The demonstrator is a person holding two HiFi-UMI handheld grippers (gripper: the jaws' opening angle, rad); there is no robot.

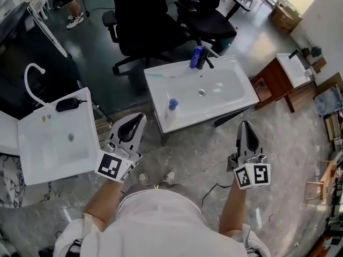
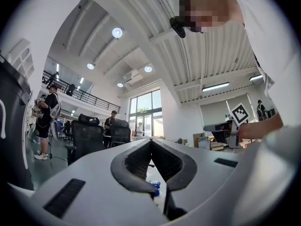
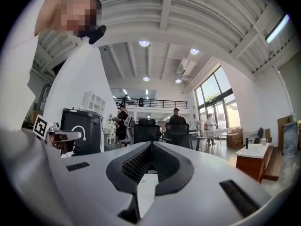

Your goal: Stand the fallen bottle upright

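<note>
Left gripper [image 1: 138,119]: held in the air just short of the sink's near left corner. Its own view [image 2: 151,141] shows the jaws pressed together at the tips, with nothing between them.
Right gripper [image 1: 245,127]: in the air off the sink's near right side. Its jaws [image 3: 151,144] meet tip to tip and hold nothing.
Bottle: a small clear plastic bottle with a blue cap [image 1: 171,106] sits on the near left part of the sink top, apart from both grippers. It seems to stand upright, though from above it is small and hard to judge. Its cap shows low in the left gripper view [image 2: 155,187].
Sink: a white rectangular ceramic basin top [image 1: 236,92], with a black tap [image 1: 205,61] at the far edge and a blue container [image 1: 196,57] just beside it.
Surroundings: a second white basin [image 1: 53,143] lies at the left, and black office chairs [image 1: 147,20] stand beyond.
</note>
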